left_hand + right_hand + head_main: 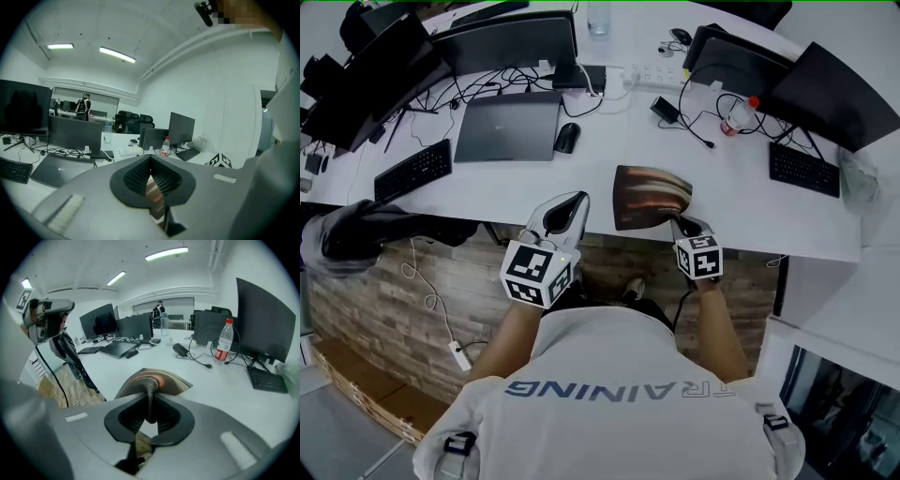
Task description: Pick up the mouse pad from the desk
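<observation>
The right gripper has its jaws closed on the near edge of the mouse pad. The pinched strip itself is swallowed between the black pads, so how deep the bite goes cannot be told. From the fingertips the pad rises in a narrow ridge and fans out away from them, dark with an orange-red glow. Its print is too blurred to read, and its near corners are cut off by the gripper's grey body.

In the head view the pad curls just ahead of the right gripper, over the front edge of the white desk — whether its far edge touches the desk is unclear.

The left gripper has its jaws together at the tips with nothing clamped; a brownish patch shows through the gap behind them, too dim to name. It sits beside the pad, apart from it.

Farther out lie a mouse, a closed laptop and a bottle.
</observation>
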`<state>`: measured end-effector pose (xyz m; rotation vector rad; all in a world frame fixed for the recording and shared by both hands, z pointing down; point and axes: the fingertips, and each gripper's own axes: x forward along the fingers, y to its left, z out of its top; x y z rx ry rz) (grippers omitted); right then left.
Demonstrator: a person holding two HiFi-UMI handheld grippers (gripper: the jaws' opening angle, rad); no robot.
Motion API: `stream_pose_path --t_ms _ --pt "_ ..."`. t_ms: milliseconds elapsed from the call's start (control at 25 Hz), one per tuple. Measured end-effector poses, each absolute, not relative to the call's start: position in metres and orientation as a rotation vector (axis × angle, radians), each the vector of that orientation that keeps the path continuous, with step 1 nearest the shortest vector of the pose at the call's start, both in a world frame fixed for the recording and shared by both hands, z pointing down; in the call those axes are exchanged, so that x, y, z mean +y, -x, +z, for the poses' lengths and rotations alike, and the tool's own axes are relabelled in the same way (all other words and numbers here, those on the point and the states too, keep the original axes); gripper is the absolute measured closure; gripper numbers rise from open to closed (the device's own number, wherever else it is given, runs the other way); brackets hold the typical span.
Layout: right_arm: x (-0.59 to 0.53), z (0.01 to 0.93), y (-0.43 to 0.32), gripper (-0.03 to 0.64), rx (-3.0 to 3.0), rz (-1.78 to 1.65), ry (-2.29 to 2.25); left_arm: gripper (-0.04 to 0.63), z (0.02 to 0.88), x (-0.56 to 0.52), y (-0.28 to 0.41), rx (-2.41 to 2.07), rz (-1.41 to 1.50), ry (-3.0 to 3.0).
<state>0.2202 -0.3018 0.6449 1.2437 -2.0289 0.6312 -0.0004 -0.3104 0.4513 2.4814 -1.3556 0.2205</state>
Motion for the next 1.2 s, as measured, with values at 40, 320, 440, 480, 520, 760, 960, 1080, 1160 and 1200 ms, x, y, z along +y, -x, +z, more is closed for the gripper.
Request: stream_pose_path --t_ms 40,320,440,480,520,760,960,1080,1160,1200 --pt "-0.304 0.634 -0.219 0.574 -2.044 0.613 -1.259 0.595 0.448 -0.312 0.001 -1.358 0.212 -2.490" --pt "-0.326 0.547 -0.215 0.572 -2.178 0.466 -1.386 0.595 0.419 -0.327 0.014 -1.414 0.126 -2.523" --pt "-0.335 0.503 -0.216 0.571 -2.256 0.417 -1.468 0.595 0.405 -0.333 0.019 -1.435 0.089 -2.536" --pt "-0.337 0.488 -0.217 0.571 -2.281 0.399 -1.495 0.595 0.401 -0.335 0.020 -1.440 0.076 -2.543" --pt "-0.339 0.473 -0.218 0.571 -2.303 0.380 -1.522 0.595 0.396 -0.337 0.020 -1.443 0.063 -2.549" --pt "-0.341 0.386 -0.226 0.571 -2.410 0.225 -1.694 0.595 0.372 -0.342 0.016 -1.436 0.011 -2.589" --pt "-0.328 0.326 -0.234 0.568 -2.515 0.092 -1.810 0.595 0.364 -0.340 0.013 -1.424 0.014 -2.592" --pt "-0.321 0.314 -0.238 0.569 -2.519 0.040 -1.826 0.595 0.358 -0.337 0.012 -1.437 -0.006 -2.598" --pt "-0.320 0.314 -0.238 0.571 -2.510 0.030 -1.817 0.595 0.356 -0.335 0.012 -1.442 -0.016 -2.605" --pt "-0.319 0.316 -0.238 0.571 -2.510 0.035 -1.811 0.595 0.355 -0.334 0.012 -1.441 -0.018 -2.606"
